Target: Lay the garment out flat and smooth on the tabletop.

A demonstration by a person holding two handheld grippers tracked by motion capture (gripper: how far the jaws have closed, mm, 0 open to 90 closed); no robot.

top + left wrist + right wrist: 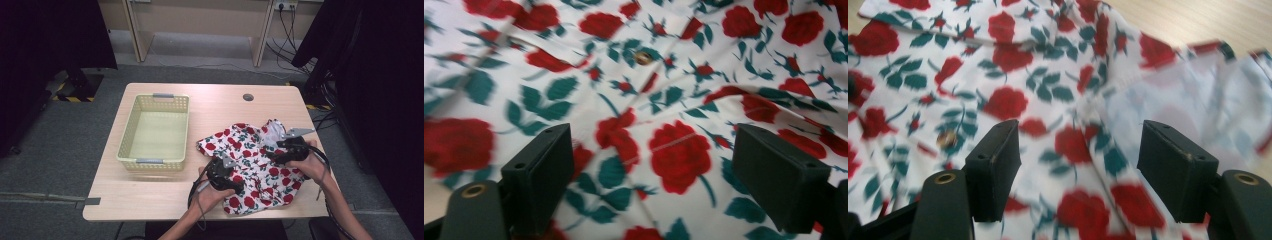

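While both hands hover over the near right part of the table (210, 105), a white cloth printed with red roses and green leaves (252, 165) lies crumpled there, reaching almost to the near edge. It looks like a shirt or blouse: a small brown button (643, 58) shows on it in the left gripper view, and another button (947, 138) in the right gripper view.

The left gripper (226, 176) sits over the near left part of the cloth. Seen along its own jaws (651, 172), the two black pads stand wide apart with the rose print lying slack between and beyond them; they press on nothing, so this gripper is released.

The right gripper (286, 149) is over the far right part of the cloth, near a spot where the pale underside of the fabric is turned up. In its own view (1078, 167) the jaws are likewise spread, with a seam and that pale fold beyond the gap, and the pads are not pinching the cloth.

A pale yellow plastic basket (129, 131) with slotted walls and grey handles stands on the left half of the table, well apart from the cloth. A round grey hole cover (248, 97) sits near the far edge.
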